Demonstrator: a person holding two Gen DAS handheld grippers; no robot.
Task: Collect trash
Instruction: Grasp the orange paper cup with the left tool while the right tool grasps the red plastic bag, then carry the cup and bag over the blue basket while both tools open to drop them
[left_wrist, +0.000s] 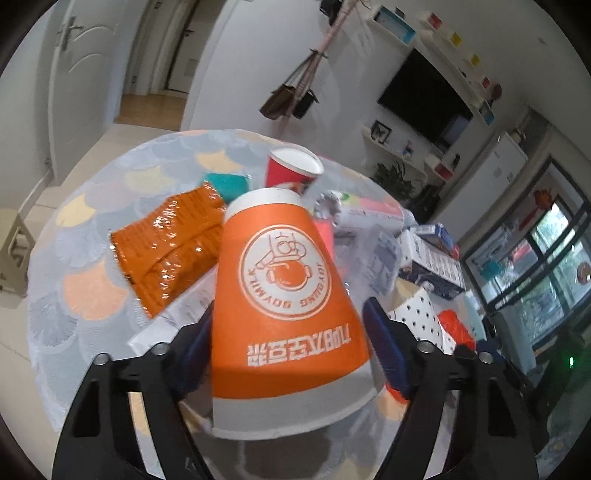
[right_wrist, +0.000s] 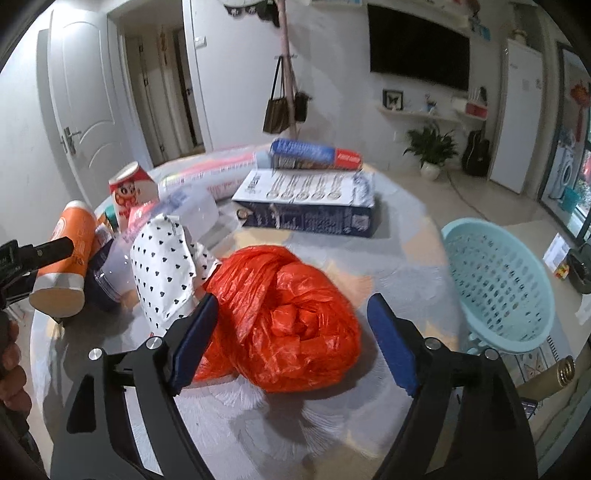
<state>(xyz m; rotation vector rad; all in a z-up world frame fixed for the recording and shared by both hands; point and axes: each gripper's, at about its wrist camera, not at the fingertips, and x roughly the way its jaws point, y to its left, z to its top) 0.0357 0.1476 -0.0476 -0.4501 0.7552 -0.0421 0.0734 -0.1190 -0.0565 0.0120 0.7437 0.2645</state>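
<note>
We are working both grippers over the round table (right_wrist: 332, 417), each straddling one piece of trash.

The left gripper (left_wrist: 288, 325) is bracketing the upside-down orange paper cup (left_wrist: 284, 291). The left pad appears to be meeting the cup wall; at the right pad a gap is showing, so we are treating this gripper as not yet clamped on the cup. The cup is leaning slightly, with the orange snack wrapper (left_wrist: 166, 251) at its 10 o'clock and the red cup (left_wrist: 291, 170) at its 12 o'clock.

The right gripper (right_wrist: 291, 328) is standing spread around the crumpled orange plastic bag (right_wrist: 288, 321). The left pad is brushing the bag; the right pad is clear of it. The light blue basket (right_wrist: 502, 284), probably the collection point, is sitting at the bag's 3 o'clock, past the table edge.

Failure modes we are anticipating:
- Cup: the wall is tapered and thin. Closing low on the wide rim could squeeze the cup out of the jaws or buckle it; closing off-centre could tip it into the wrapper.
- Bag: the film is slippery and springy. A shallow closure could catch only a loose fold, letting the bundle unroll or drop short of the basket.
- Neighbours: the polka-dot paper (right_wrist: 166, 273), at the bag's 10 o'clock, is touching it and could be dragged along.
</note>
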